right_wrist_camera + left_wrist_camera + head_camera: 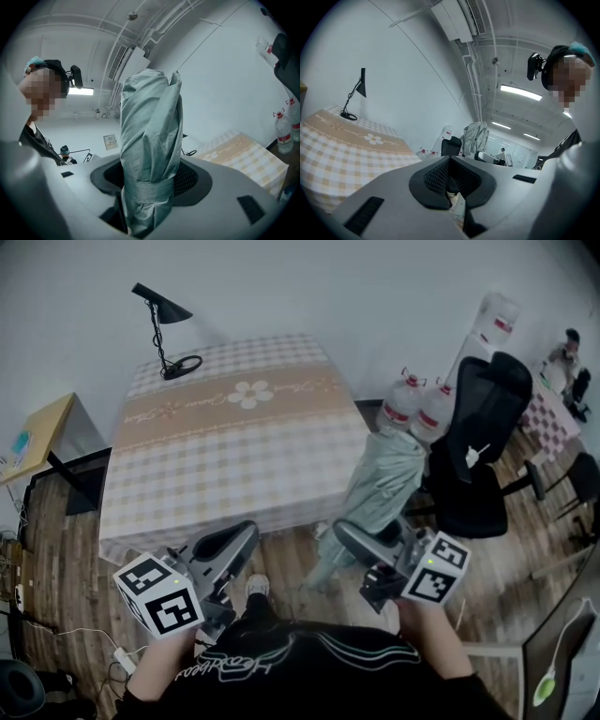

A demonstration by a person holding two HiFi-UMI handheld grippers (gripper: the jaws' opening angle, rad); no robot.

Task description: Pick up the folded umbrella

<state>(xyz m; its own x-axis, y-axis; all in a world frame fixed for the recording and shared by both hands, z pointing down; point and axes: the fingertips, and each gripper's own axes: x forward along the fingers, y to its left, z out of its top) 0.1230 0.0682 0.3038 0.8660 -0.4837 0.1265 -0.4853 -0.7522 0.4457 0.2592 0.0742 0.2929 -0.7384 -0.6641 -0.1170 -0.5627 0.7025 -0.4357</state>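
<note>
**Desk:** Where was the pale grey-green folded fabric umbrella at that instant?

**Photographer:** Right of centre in the head view. It slanted from the right gripper toward the near right corner of the checked-cloth table. The jaws were clamped on it at the flat wrap-around strap, low in the right gripper view. The bundle rose past them toward the ceiling.

**Desk:** And the other tongs?

**Photographer:** The left gripper, lower left, held nothing. Its ribbed black pads stood tip to tip, closed on air.

**Desk:** How would it likely handle?

**Photographer:** Light, by the look of it. The cloth was soft, creased and faintly glossy, so probably slippery, with loose folds that would give under pressure. A stiff shaft presumably ran inside, though none showed. The strapped waist seemed the soundest hold, the fabric being bound tight there.

**Desk:** The surroundings?

**Photographer:** A thin black metal desk lamp stood at the table's far left. A black mesh office chair and clear plastic water jugs were at right, with wood-plank flooring below.
</note>
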